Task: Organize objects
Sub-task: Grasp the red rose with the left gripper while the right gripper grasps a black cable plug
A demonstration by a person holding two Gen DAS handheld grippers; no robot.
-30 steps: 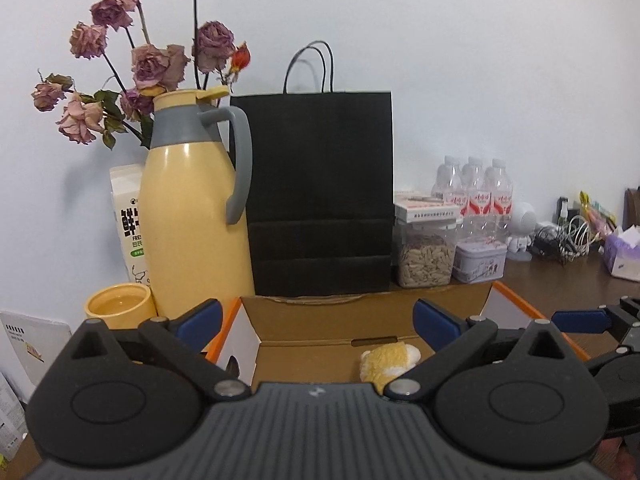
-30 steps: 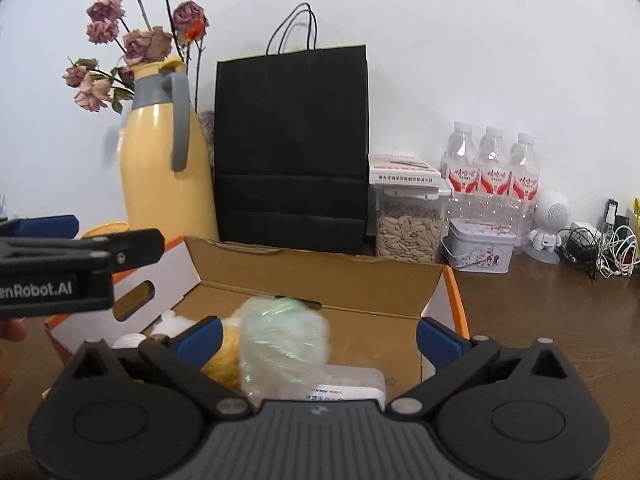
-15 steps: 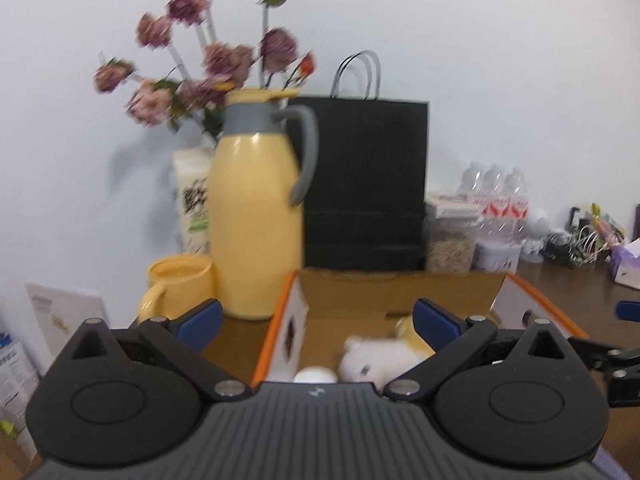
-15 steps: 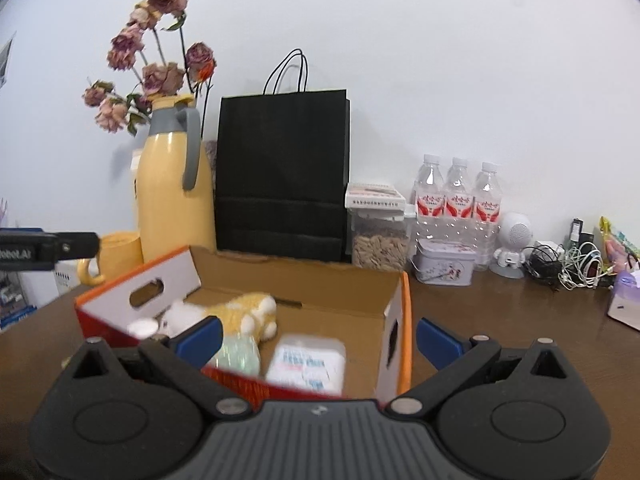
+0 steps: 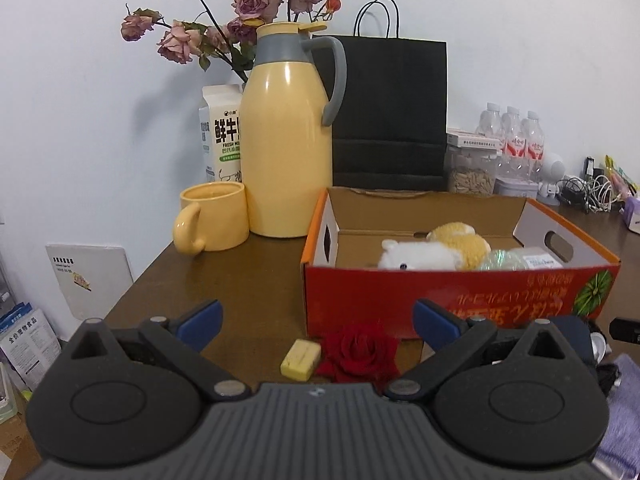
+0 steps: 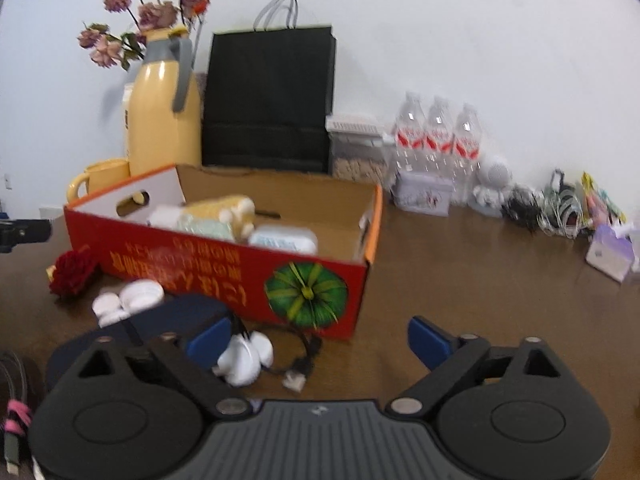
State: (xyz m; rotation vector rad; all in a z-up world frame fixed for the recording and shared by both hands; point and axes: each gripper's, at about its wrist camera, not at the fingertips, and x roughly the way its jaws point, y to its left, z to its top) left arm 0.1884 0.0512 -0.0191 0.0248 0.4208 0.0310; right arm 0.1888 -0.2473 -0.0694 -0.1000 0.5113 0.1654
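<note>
Tongs, left (image 5: 316, 320) and right (image 6: 320, 338), both spread and empty, now drawn back from the cardboard box (image 5: 440, 300); right jaws just narrowed slightly; red rose (image 5: 360, 350) newly visible on tabletop (image 5: 240, 276).

The right wrist view is motion-blurred: lettering on the red cardboard box (image 6: 224, 268) and labels on the three clear water bottles (image 6: 436, 140) cannot be read. The box's front wall hides the lower half of the white and yellow plush toy (image 5: 432, 252). The yellow thermos jug (image 5: 286, 140) covers part of the white milk carton (image 5: 220, 136).
</note>
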